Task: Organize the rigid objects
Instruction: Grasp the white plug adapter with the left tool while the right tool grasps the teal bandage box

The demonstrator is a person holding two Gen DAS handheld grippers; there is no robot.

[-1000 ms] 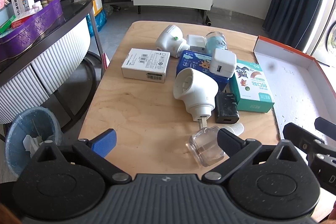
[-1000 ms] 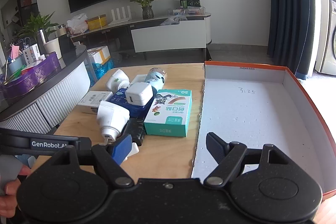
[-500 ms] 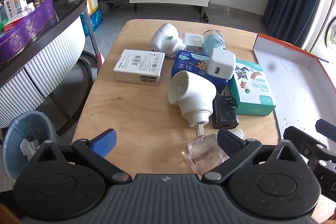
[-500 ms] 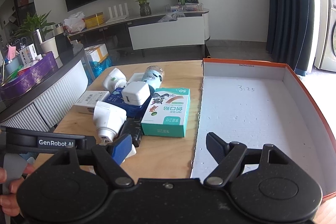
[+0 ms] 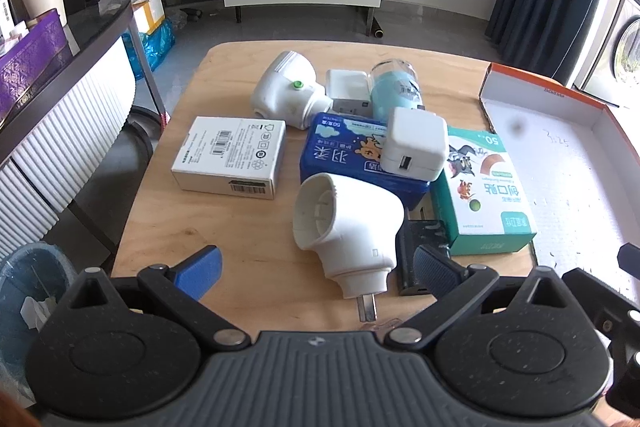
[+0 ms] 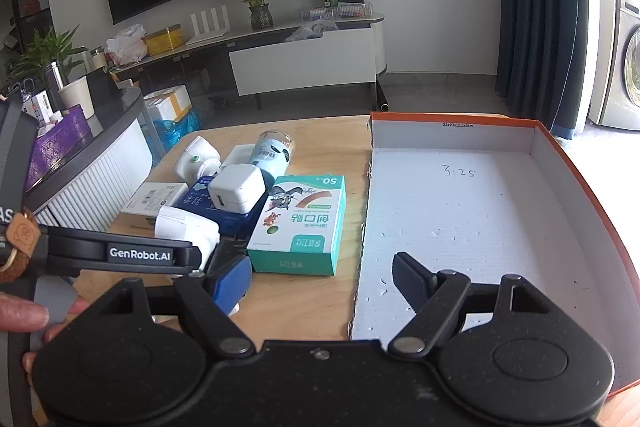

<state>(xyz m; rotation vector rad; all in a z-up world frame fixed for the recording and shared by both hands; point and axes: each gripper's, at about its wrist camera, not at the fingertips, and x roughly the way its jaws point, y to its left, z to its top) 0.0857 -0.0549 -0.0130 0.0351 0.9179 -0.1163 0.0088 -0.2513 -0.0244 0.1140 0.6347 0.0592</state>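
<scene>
My left gripper (image 5: 320, 267) is open, its fingers either side of a white angled plug adapter (image 5: 348, 223) lying on the wooden table (image 5: 224, 227). Behind it lie a blue tissue pack (image 5: 352, 155) with a white USB charger (image 5: 414, 149) on top, a green bandage box (image 5: 486, 191), a black charger (image 5: 416, 255), a white flat box (image 5: 232, 155), another white adapter (image 5: 288, 95) and a pale blue jar (image 5: 396, 91). My right gripper (image 6: 324, 279) is open and empty over the near left edge of the orange-rimmed box (image 6: 460, 203).
The open box (image 5: 568, 147) fills the table's right side. A dark curved counter (image 5: 60, 67) stands left of the table, with a bin (image 5: 28, 279) below it. The left gripper's body (image 6: 120, 251) crosses the right wrist view.
My left gripper has moved forward and lower, so the white angled adapter now lies between its fingers and the clear piece near the front edge is almost hidden. The right gripper has barely moved.
</scene>
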